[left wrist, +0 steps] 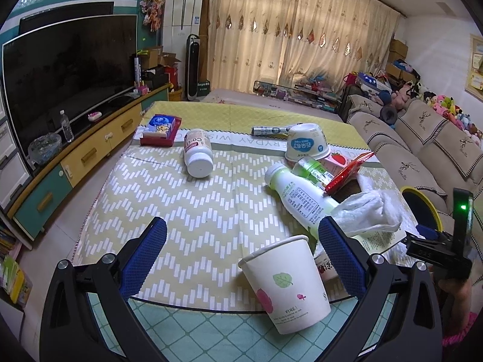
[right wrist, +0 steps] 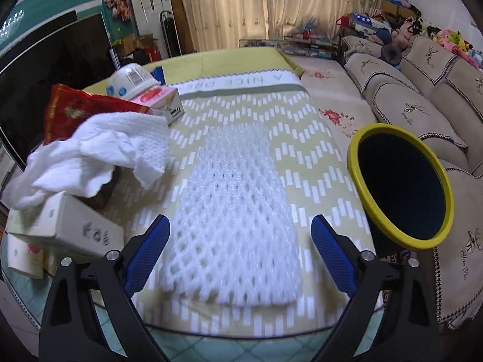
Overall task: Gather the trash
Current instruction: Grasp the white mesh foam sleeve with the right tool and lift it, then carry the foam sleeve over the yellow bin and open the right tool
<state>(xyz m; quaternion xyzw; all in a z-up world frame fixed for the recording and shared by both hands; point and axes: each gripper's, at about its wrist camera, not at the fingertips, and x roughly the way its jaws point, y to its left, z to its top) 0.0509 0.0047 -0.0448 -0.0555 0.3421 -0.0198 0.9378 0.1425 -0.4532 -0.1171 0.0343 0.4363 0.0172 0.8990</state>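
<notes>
1. The counter (right wrist: pixel 302 114), covered by a yellow zigzag-patterned cloth, carries scattered rubbish; a round yellow-rimmed dark bin (right wrist: pixel 401 187) stands off its right edge.
2. A white foam net sleeve (right wrist: pixel 232 208) lies flat between the fingers of the right gripper (right wrist: pixel 240 259), whose jaws are spread wide and empty. It looks featherlight, soft and springy; pinching one long edge should hold it.
3. A white paper cup with leaf print (left wrist: pixel 286 286) leans at the near edge inside the wide, empty left gripper (left wrist: pixel 241 259). Likely light and crushable, so grasp gently across its wall.
</notes>
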